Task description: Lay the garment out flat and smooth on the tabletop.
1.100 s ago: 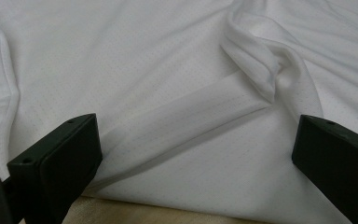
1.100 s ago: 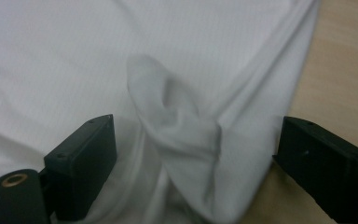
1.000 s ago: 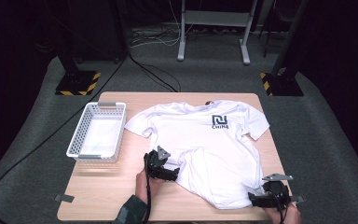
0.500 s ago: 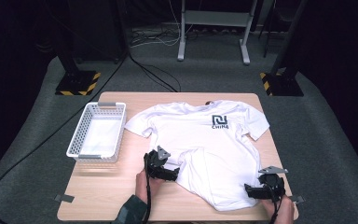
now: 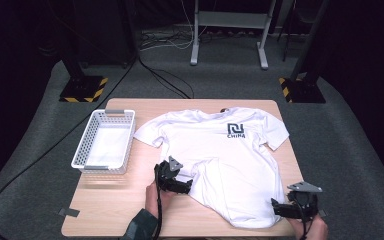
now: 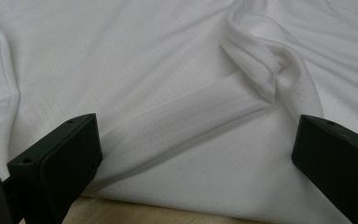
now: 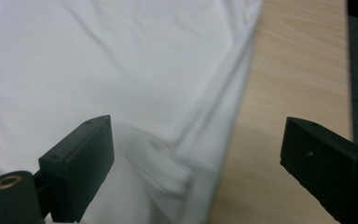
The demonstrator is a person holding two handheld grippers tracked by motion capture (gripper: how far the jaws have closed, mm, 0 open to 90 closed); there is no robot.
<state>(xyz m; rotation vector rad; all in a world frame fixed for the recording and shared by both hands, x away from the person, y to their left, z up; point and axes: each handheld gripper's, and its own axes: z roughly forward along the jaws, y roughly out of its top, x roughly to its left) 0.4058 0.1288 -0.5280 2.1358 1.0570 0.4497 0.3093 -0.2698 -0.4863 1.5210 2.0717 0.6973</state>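
Two grippers flank the T-shirt's (image 5: 220, 155) hem along the table's (image 5: 110, 210) near edge. Left gripper (image 5: 186, 186), jaws spread, straddles a rumpled fold lying straight ahead; right gripper (image 5: 276, 209), jaws likewise spread, straddles the hem corner by the near right corner.

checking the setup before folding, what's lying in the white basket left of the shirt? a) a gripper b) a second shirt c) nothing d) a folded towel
c: in the high view the basket shows only its bare white floor, while the shirt lies spread on the table beside it, and the left gripper and right gripper are both at the shirt's near hem.
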